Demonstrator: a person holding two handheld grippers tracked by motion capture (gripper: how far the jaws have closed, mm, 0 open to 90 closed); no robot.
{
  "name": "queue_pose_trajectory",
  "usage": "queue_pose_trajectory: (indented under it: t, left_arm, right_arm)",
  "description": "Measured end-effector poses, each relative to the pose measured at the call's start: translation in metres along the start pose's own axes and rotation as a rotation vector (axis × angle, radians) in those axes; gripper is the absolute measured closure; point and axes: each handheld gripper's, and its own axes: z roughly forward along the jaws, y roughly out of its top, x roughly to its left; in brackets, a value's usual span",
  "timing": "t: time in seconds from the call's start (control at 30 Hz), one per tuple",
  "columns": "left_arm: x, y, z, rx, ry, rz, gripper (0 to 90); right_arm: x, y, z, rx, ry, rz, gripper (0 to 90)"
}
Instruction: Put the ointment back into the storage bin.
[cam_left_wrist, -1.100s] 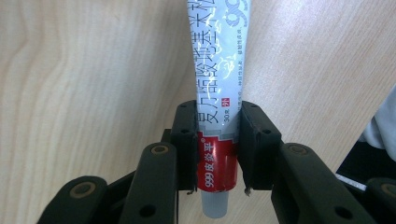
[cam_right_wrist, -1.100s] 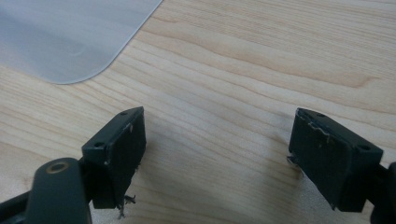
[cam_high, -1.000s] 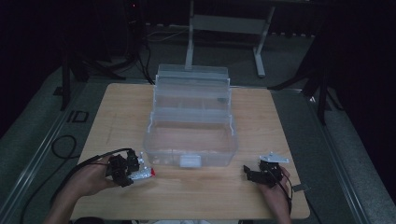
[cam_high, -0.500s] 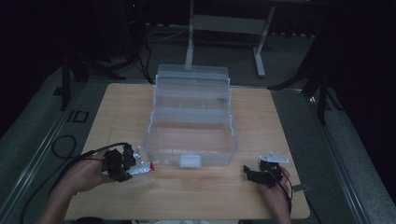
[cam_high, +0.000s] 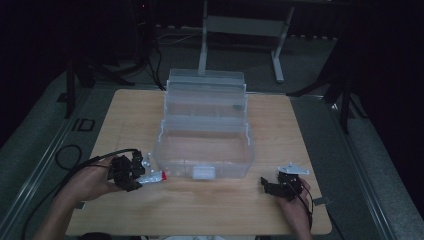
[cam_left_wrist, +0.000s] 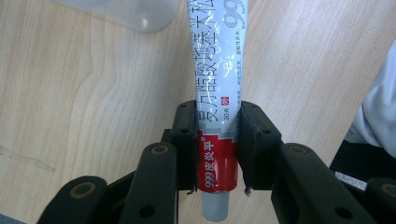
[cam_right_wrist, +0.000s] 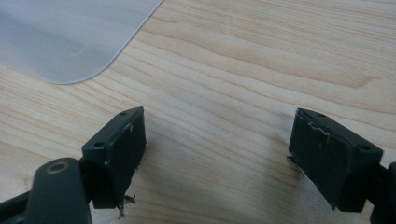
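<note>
Pulled back a bit to the near left with the left gripper (cam_high: 131, 172) pinching a red and white tube (cam_left_wrist: 216, 116), just beside the clear box (cam_high: 205, 145), maybe going in next; right gripper (cam_high: 280, 188) spread wide, waiting.

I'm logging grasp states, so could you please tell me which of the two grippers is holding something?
The left gripper: its fingers clamp a red-and-white ointment tube near its cap. The right gripper rests open over bare wooden table.

tube (cam_left_wrist: 215, 93) tail cut off by top edge
</note>
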Motion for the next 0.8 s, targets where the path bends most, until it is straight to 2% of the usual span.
queue_pose_trajectory:
  t: [0.4, 0.53, 0.8]
  left_arm:
    - [0.007, 0.007, -0.015, -0.007, 0.023, 0.032, 70.4]
    - [0.009, 0.008, -0.018, -0.016, 0.024, 0.056, 70.4]
    - [0.014, 0.01, -0.023, -0.032, 0.027, 0.055, 70.4]
  right_arm:
    - [0.0, 0.0, 0.0, 0.0, 0.0, 0.0, 18.6]
    - [0.0, 0.0, 0.0, 0.0, 0.0, 0.0, 18.6]
    - [0.0, 0.0, 0.0, 0.0, 0.0, 0.0, 18.6]
